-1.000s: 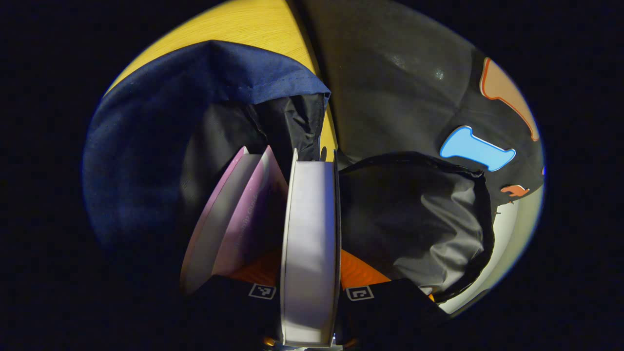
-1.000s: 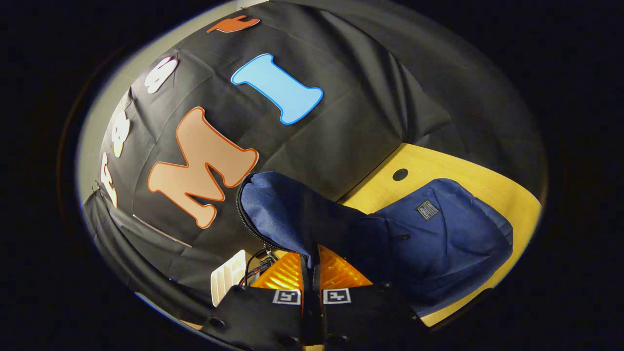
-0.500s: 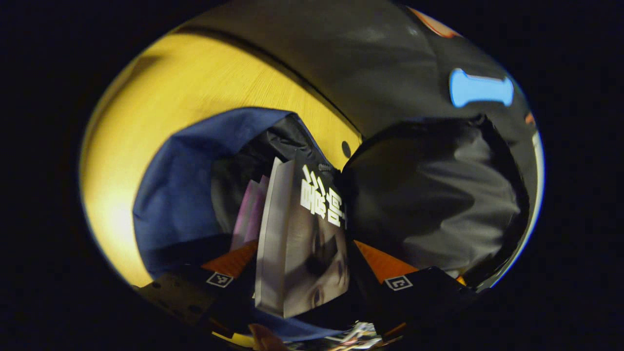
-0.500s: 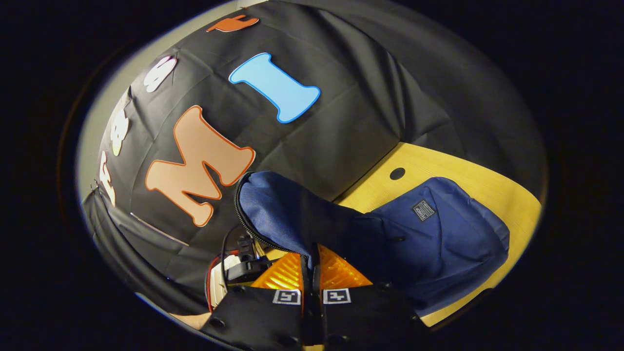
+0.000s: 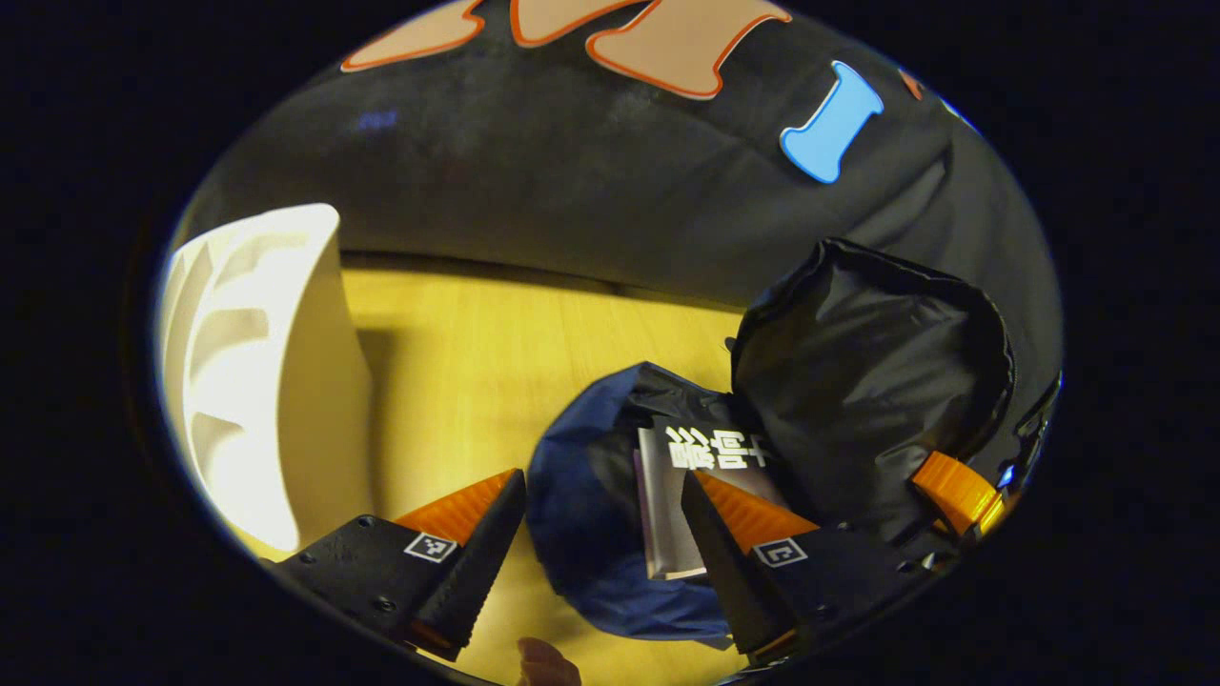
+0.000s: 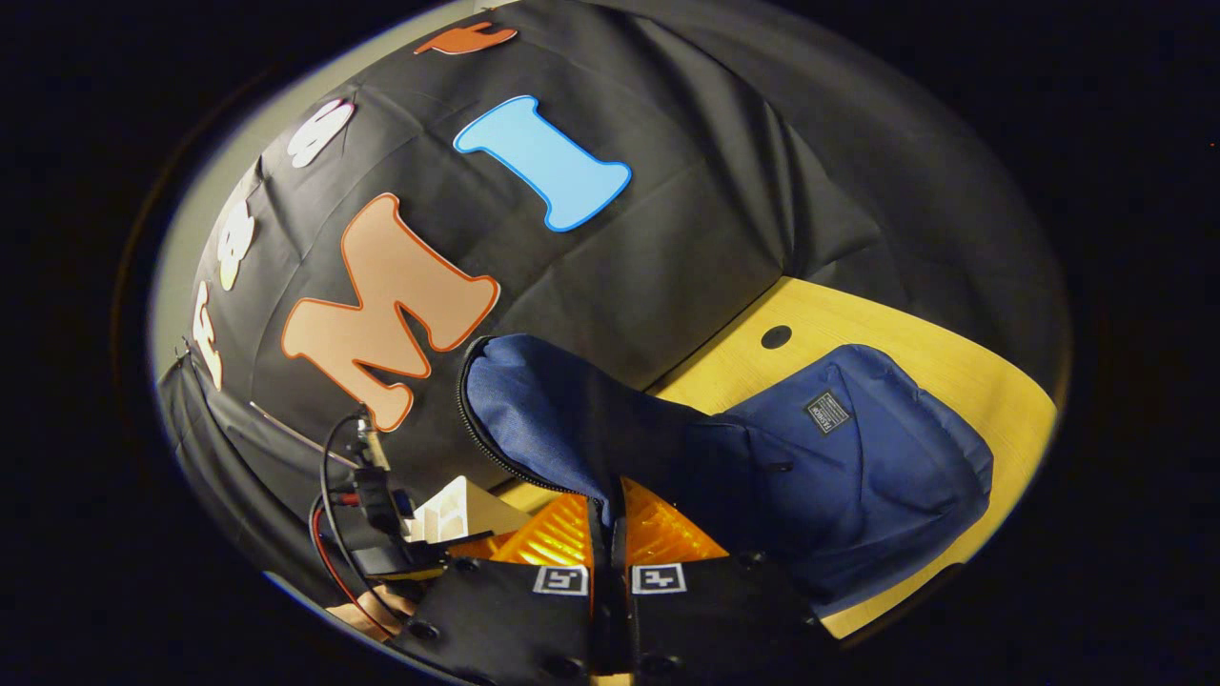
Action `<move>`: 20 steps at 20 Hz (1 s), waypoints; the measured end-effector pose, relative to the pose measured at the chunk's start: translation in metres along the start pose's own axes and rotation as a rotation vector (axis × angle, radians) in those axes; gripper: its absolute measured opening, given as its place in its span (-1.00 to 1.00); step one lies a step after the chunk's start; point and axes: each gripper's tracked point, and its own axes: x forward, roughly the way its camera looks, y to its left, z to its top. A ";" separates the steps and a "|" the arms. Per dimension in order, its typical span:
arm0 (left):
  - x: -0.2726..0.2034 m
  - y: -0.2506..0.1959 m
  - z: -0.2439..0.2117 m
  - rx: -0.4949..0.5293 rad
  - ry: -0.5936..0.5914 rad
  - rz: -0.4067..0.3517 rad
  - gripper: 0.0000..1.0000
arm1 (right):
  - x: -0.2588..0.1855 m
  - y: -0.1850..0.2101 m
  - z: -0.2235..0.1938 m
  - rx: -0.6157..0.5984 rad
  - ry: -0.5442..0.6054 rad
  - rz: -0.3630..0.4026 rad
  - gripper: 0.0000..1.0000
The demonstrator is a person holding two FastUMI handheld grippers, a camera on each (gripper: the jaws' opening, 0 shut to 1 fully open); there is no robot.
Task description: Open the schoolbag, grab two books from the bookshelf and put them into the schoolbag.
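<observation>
The blue schoolbag lies on the yellow table with its mouth held wide. Its black-lined flap stands up on the right. A dark-covered book with white lettering sits inside the bag, and the pale edge of a second book lies beside it. My left gripper hovers open above the mouth, holding nothing. My right gripper is shut on the edge of the blue flap and keeps it lifted. The rest of the bag lies flat behind.
The white bookshelf stands on the table left of the bag, and a corner of the bookshelf is beside my right fingers. The black cloth wall runs close behind. A round cable hole is in the tabletop.
My left gripper let go of the dark-covered book, opened, and drew back up out of the bag, swinging toward the bookshelf. The book stayed inside. My right gripper kept holding the flap.
</observation>
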 end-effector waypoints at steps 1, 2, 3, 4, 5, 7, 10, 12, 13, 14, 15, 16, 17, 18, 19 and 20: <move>-0.007 0.005 0.005 0.018 -0.026 0.020 0.86 | -0.001 0.001 -0.002 -0.007 0.003 -0.001 -0.94; -0.015 0.012 0.011 0.039 -0.053 0.041 0.93 | -0.001 0.000 -0.003 -0.014 0.005 -0.002 -0.94; -0.026 0.022 0.019 0.066 -0.087 0.072 0.92 | -0.001 0.001 -0.004 -0.021 0.007 -0.004 -0.94; -0.035 0.032 0.028 0.097 -0.122 0.102 0.93 | -0.001 0.002 -0.004 -0.027 0.006 -0.006 -0.94; -0.047 0.039 0.035 0.127 -0.147 0.128 0.92 | -0.002 0.002 -0.004 -0.031 0.005 -0.010 -0.94; -0.064 0.054 0.044 0.188 -0.186 0.178 0.92 | -0.001 0.002 -0.006 -0.038 0.004 -0.016 -0.94; -0.088 0.072 0.053 0.222 -0.235 0.243 0.92 | -0.001 0.002 -0.007 -0.048 -0.004 -0.030 -0.94; -0.111 0.081 0.068 0.234 -0.302 0.276 0.93 | -0.002 0.004 -0.010 -0.080 -0.002 -0.040 -0.94; -0.122 0.084 0.074 0.240 -0.339 0.290 0.92 | -0.001 0.004 -0.012 -0.103 -0.001 -0.045 -0.94; -0.133 0.085 0.079 0.249 -0.367 0.296 0.87 | -0.002 0.007 -0.013 -0.127 0.000 -0.052 -0.94; -0.142 0.087 0.081 0.261 -0.388 0.308 0.92 | -0.001 0.008 -0.013 -0.148 -0.001 -0.057 -0.94; -0.151 0.089 0.085 0.276 -0.408 0.320 0.92 | -0.002 0.010 -0.015 -0.168 -0.003 -0.063 -0.94; -0.161 0.091 0.089 0.281 -0.430 0.331 0.91 | -0.002 0.011 -0.016 -0.186 -0.006 -0.067 -0.94; -0.169 0.092 0.092 0.279 -0.445 0.337 0.91 | -0.003 0.013 -0.019 -0.205 -0.007 -0.073 -0.94; -0.176 0.091 0.092 0.271 -0.458 0.339 0.91 | -0.003 0.015 -0.023 -0.224 -0.006 -0.074 -0.94; -0.181 0.092 0.094 0.262 -0.469 0.342 0.91 | -0.005 0.015 -0.026 -0.247 -0.005 -0.081 -0.94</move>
